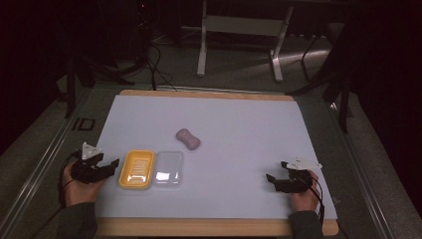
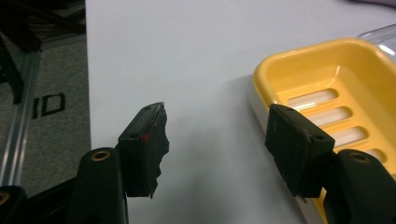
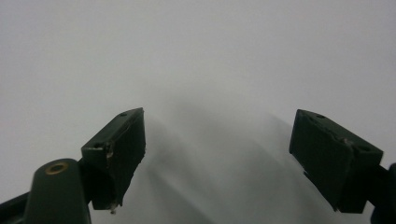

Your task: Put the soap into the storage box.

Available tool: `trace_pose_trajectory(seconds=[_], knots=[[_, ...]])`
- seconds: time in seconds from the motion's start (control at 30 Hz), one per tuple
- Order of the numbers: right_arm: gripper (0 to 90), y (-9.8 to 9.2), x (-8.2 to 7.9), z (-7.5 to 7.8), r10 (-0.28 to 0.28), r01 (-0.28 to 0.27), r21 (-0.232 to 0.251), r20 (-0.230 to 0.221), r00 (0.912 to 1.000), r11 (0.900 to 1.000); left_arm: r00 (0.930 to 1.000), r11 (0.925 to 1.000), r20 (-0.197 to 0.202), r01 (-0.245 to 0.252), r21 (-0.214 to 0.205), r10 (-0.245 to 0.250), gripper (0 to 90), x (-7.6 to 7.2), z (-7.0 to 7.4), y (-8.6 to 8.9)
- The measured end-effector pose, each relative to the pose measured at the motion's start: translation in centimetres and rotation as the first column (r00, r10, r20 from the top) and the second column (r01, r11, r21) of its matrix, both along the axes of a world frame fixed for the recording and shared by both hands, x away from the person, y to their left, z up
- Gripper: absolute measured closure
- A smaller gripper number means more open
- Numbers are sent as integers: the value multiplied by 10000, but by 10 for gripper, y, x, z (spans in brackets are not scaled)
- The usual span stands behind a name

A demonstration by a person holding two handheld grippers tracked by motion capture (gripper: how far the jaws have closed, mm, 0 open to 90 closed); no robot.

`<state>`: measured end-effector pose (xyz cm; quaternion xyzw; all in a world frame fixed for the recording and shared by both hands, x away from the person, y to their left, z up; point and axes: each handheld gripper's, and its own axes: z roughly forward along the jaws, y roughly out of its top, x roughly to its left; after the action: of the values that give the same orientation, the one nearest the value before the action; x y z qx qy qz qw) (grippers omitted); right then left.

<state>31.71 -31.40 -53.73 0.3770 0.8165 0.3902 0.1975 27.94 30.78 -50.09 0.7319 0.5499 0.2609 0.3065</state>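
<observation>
A yellow slotted soap dish [image 1: 136, 169] lies near the table's front left, with a clear plastic lid [image 1: 168, 168] right beside it. A pink soap bar [image 1: 188, 139] rests alone on the white mat, farther back toward the middle. My left gripper [image 1: 110, 165] sits just left of the dish, open, nothing between its jaws. In the left gripper view the left gripper [image 2: 215, 135] shows bare mat between its jaws and the yellow dish [image 2: 327, 79] sits behind the right jaw. My right gripper [image 1: 275, 171] rests at the front right, open over bare mat [image 3: 219, 140].
The white mat [image 1: 239, 124] covers a wooden board whose edge [image 1: 209, 228] shows at the front. A metal rail [image 1: 45, 154] runs along the left side. A grey table frame [image 1: 239, 35] stands on the dark floor beyond, with cables near it.
</observation>
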Motion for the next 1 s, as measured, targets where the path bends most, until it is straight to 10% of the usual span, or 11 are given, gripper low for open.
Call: trace_pose_trajectory(seconds=[0.73,1.0], knots=[[186,1,-8,1,155,-146,-126,719,9973,9998,9968,9968,31,802,32,-802,420,-2,7,-14],[186,2,-9,1,154,-142,-165,759,9970,9998,9843,9839,-211,1758,306,-1752,452,4,14,-25]])
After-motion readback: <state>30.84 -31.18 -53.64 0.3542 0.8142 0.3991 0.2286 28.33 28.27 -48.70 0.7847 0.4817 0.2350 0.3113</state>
